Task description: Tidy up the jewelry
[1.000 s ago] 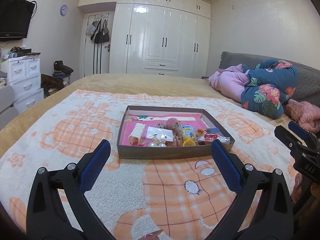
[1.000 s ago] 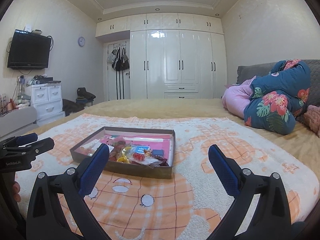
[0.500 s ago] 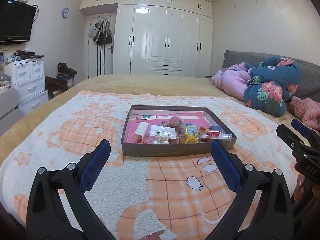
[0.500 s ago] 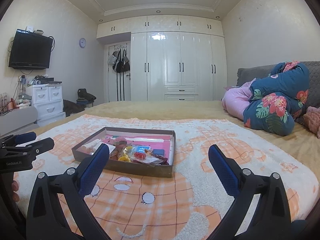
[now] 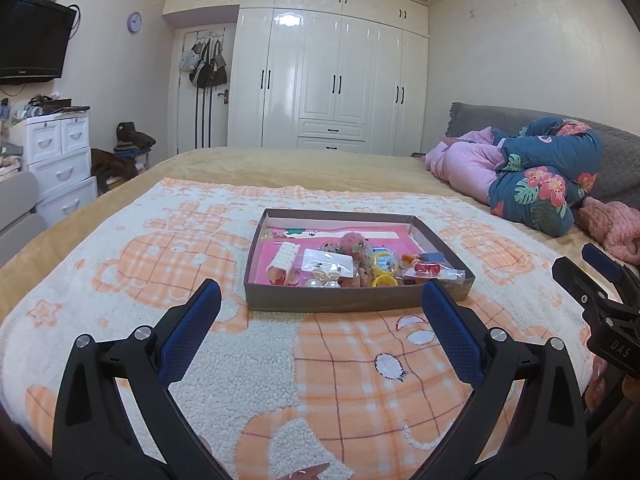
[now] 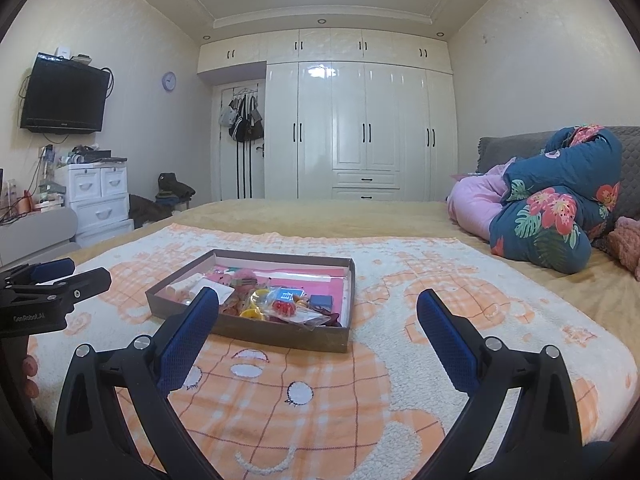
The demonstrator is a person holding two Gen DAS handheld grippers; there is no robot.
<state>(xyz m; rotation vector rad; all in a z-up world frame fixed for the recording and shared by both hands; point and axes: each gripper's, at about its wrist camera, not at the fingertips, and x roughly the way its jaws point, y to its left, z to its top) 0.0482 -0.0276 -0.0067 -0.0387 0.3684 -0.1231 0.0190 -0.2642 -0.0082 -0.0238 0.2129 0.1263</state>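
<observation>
Many small pieces of jewelry (image 5: pixel 352 264) lie mixed together in a shallow brown box (image 5: pixel 356 305) with a pink bottom: yellow rings (image 5: pixel 383 280), a red piece in a clear bag (image 5: pixel 427 269), a white beaded piece (image 5: pixel 285 258), a pink fluffy one (image 5: pixel 354 240) and a small blue box (image 6: pixel 321 301). They crowd the near half of the box, some touching or overlapping, so I judge that sorting is needed – but one moment cannot say whether this heap is an early or a late state. The box sits in the middle of an orange-and-white blanket (image 5: pixel 360 380) on the bed, probably because the soft blanket keeps it from sliding. The left tool (image 5: pixel 320 312) is held low before the near wall of the box, its fingers spread wide and holding nothing; the right tool (image 6: pixel 318 320) is held the same way, wide apart and empty, a little to the right of the box. Each tool shows at the edge of the other view. Between tools and box only bare blanket lies; the box wall itself is the one obstacle for reaching in. Further off are a flowered quilt (image 6: pixel 552 216), a white wardrobe (image 6: pixel 360 128) and a television (image 6: pixel 64 94) – all well apart.
</observation>
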